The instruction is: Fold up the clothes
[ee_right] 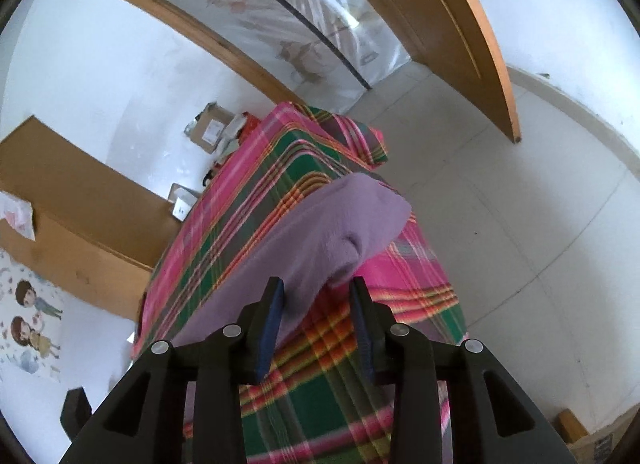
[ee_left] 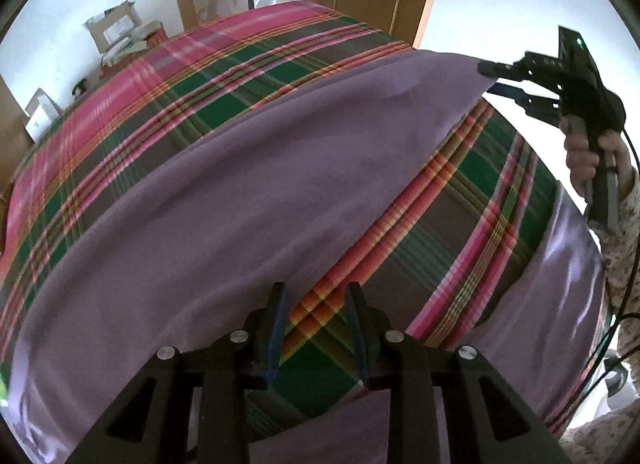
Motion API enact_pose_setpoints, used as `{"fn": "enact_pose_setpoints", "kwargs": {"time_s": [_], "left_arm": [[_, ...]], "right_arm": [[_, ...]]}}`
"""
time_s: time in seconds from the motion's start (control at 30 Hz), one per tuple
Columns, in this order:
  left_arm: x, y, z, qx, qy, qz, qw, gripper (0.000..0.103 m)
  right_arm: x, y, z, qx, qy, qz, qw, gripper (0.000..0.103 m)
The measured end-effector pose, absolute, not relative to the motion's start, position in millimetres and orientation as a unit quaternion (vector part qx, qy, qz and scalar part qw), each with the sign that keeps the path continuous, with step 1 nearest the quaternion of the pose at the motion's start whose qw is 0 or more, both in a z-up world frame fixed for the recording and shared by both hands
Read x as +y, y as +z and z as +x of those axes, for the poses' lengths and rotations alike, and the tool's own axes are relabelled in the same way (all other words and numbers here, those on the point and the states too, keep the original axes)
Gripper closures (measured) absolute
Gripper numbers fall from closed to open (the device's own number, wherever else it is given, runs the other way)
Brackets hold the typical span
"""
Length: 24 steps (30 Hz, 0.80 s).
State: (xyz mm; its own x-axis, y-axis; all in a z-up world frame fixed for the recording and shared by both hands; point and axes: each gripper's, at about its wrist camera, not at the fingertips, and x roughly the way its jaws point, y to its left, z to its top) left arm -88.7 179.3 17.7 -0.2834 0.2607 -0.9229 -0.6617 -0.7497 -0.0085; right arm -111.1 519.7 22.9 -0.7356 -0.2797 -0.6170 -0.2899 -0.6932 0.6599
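Both grippers' fingers (ee_left: 280, 304) gape empty over purple cloth (ee_left: 240, 168) on plaid cover (ee_left: 460, 224), perhaps a bed

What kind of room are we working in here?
Likely a bedroom at home: a bed under a plaid sheet carries the purple garment, with a wooden door and cardboard boxes by the wall.

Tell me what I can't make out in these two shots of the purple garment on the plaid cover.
- Purple garment: its type and full outline; the left wrist view cuts it off at the bottom and left edges.
- Its near end, right wrist view: hidden behind the right gripper.
- Whether the right gripper touches the garment's corner: too small in the left wrist view.
- Cardboard boxes: contents too small.
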Motion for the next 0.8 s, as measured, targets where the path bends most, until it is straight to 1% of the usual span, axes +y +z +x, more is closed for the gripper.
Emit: {"fn": "enact_pose_setpoints", "kwargs": {"time_s": [0.2, 0.4, 0.5, 0.67, 0.73, 0.77, 0.8], "left_arm": [[174.2, 34.5, -88.0, 0.203, 0.805, -0.471, 0.298, 0.073], [184.3, 21.8, -81.6, 0.228, 0.781, -0.475, 0.336, 0.073], [192.3, 12.6, -86.7, 0.250, 0.782, -0.479, 0.312, 0.073], [200.2, 10.6, -87.4, 0.273, 0.784, -0.463, 0.312, 0.073], [200.3, 10.5, -88.4, 0.268, 0.784, -0.463, 0.314, 0.074], [200.1, 10.5, -89.0, 0.265, 0.784, -0.464, 0.316, 0.079], [200.5, 10.6, -88.8, 0.263, 0.782, -0.466, 0.320, 0.094]], "right_arm": [[526.6, 17.4, -113.6, 0.405, 0.836, -0.370, 0.014, 0.068], [522.5, 17.0, -116.7, 0.397, 0.839, -0.373, 0.003, 0.068], [522.4, 16.3, -117.2, 0.398, 0.838, -0.372, 0.005, 0.068], [523.5, 15.8, -117.7, 0.401, 0.838, -0.370, 0.009, 0.068], [524.8, 15.5, -117.7, 0.403, 0.838, -0.368, 0.011, 0.068], [525.2, 15.2, -118.1, 0.403, 0.838, -0.368, 0.013, 0.068], [525.3, 14.7, -118.5, 0.404, 0.838, -0.368, 0.013, 0.069]]}}
